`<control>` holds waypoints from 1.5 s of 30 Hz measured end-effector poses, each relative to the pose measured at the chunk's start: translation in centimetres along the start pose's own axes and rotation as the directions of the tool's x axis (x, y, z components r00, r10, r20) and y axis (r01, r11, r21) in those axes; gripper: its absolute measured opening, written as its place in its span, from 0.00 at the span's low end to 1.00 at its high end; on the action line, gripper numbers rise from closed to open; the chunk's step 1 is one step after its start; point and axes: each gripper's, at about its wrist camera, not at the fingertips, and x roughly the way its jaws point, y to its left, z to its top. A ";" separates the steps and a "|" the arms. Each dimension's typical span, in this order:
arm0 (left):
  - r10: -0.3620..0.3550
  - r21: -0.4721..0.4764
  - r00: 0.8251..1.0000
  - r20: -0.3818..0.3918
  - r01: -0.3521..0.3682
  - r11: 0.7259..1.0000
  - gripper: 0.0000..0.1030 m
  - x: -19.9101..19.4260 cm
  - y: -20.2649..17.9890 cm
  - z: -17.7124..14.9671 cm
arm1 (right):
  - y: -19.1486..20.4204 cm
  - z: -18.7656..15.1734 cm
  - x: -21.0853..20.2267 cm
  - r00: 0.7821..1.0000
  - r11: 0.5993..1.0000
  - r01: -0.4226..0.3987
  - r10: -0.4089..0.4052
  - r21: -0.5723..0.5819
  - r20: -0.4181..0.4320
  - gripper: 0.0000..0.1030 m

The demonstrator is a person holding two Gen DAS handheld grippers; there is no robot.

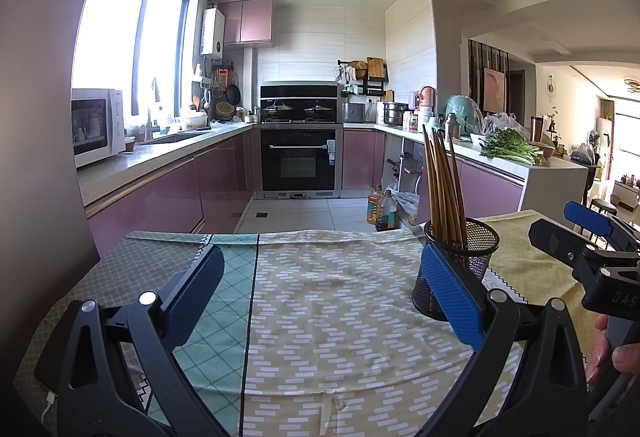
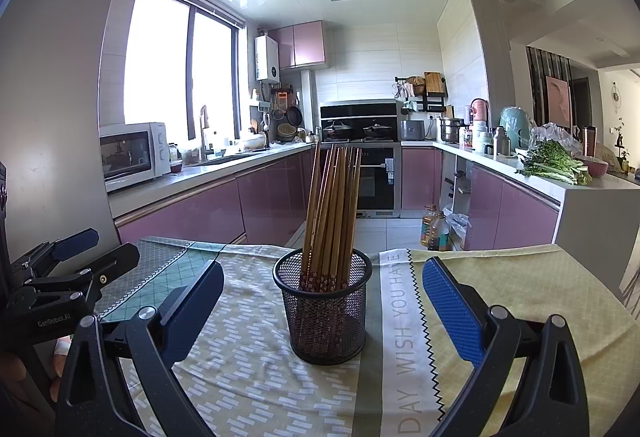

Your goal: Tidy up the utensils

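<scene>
A black mesh cup (image 2: pixel 326 317) stands on the patterned tablecloth (image 2: pixel 248 357) and holds several brown wooden chopsticks (image 2: pixel 332 213), upright and leaning a little. My right gripper (image 2: pixel 322 293) is open, its jaws wide apart on either side of the cup and a little in front of it, holding nothing. My left gripper (image 1: pixel 320 277) is open and empty over the cloth. In the left wrist view the cup (image 1: pixel 476 257) stands just behind my right finger (image 1: pixel 452 297), with the chopsticks (image 1: pixel 444 189) rising from it. The right gripper (image 1: pixel 584 237) shows at the far right edge there.
The table's far edge (image 1: pixel 304 235) drops to the kitchen floor. Pink cabinets, an oven (image 1: pixel 298 165) and counters lie beyond. Oil bottles (image 1: pixel 380 211) stand on the floor past the table. Greens (image 2: pixel 556 165) lie on the right counter. The left gripper (image 2: pixel 76 261) shows at the left edge.
</scene>
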 end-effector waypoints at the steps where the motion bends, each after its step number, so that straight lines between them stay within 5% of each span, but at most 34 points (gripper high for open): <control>1: 0.000 -0.002 1.000 0.001 0.000 1.000 0.94 -0.1 -0.1 0.0 | 0.0 -0.1 0.0 1.000 1.000 0.001 -0.001 0.001 0.000 0.94; 12: -0.003 -0.002 1.000 -0.008 0.003 1.000 0.95 -0.3 -0.6 -0.1 | -0.1 -0.2 0.3 1.000 1.000 0.000 0.000 0.003 -0.009 0.94; 18: 0.025 -0.019 0.991 -0.132 -0.028 0.999 0.95 1.5 0.0 -0.4 | -2.6 -0.4 1.3 0.993 0.996 0.072 -0.077 -0.052 -0.091 0.94; 22: 0.075 0.009 0.962 -0.262 -0.075 0.997 0.95 3.9 1.9 -1.2 | -8.6 -1.6 4.4 0.935 0.982 0.185 -0.183 -0.022 -0.302 0.94; 26: 0.099 0.033 0.922 -0.373 -0.093 0.995 0.95 6.0 4.4 -2.2 | -14.7 -3.8 7.6 0.827 0.957 0.288 -0.260 -0.021 -0.499 0.94; 31: 0.113 0.031 0.871 -0.478 -0.111 0.993 0.95 8.4 8.0 -3.0 | -19.0 -5.6 9.9 0.751 0.944 0.330 -0.257 0.009 -0.608 0.94; 33: 0.128 0.027 0.852 -0.508 -0.133 0.991 0.95 9.3 9.3 -3.5 | -20.0 -6.1 10.6 0.736 0.944 0.330 -0.238 0.029 -0.633 0.95; 40: 0.112 -0.021 0.772 -0.626 -0.161 0.987 0.95 11.7 12.5 -5.5 | -20.0 -5.7 10.9 0.741 0.952 0.306 -0.225 0.019 -0.633 0.95; 45: 0.125 -0.001 0.761 -0.637 -0.163 0.987 0.95 12.1 12.4 -5.9 | -19.8 -5.7 10.8 0.741 0.952 0.306 -0.225 0.020 -0.633 0.95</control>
